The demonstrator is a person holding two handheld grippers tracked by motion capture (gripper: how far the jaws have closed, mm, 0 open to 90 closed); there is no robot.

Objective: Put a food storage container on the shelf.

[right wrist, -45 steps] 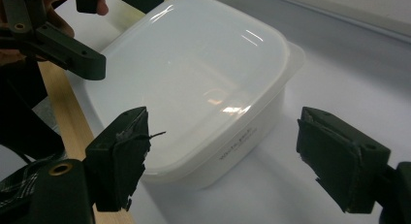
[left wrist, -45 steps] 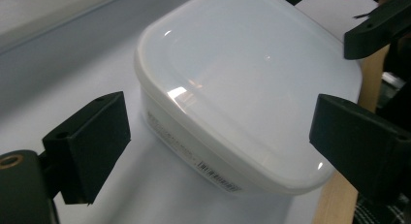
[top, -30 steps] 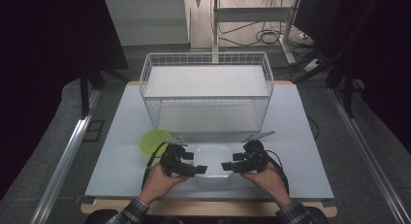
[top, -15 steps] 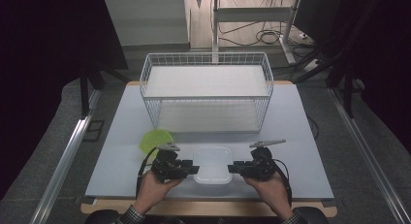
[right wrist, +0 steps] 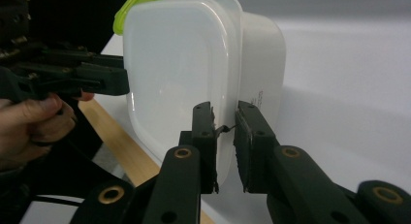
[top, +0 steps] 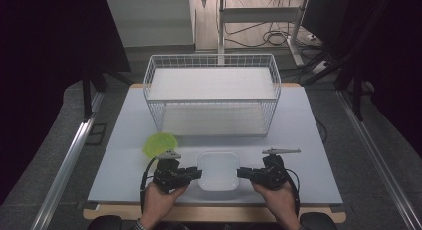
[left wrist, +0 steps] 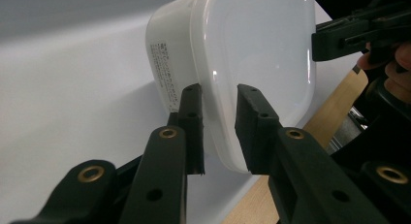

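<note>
Now the bench (top: 124, 140) is a pale board with a wooden front edge, and at its far side stands a large white wire basket (top: 213, 93). Near the front edge, in the middle between the two hands, sits the white plastic container (top: 218, 170) with its lid on; it is well apart from the basket. Just beside it, to the left and a little farther back, lies a small green bowl (top: 159, 144). The left tongs (top: 195, 174) come to the container from its left side, and the right tongs (top: 244, 173) from its right side. In the left gripper view the left tongs (left wrist: 219, 105) have just been closing, and the rim of the container's lid is between the two black jaws, which press on it from both sides. In the right gripper view the right tongs (right wrist: 224, 123) have also just been closing, and they hold the opposite rim of the same container (right wrist: 194, 73) in a narrow grip, with the green bowl (right wrist: 135, 6) showing behind its top corner.
</note>
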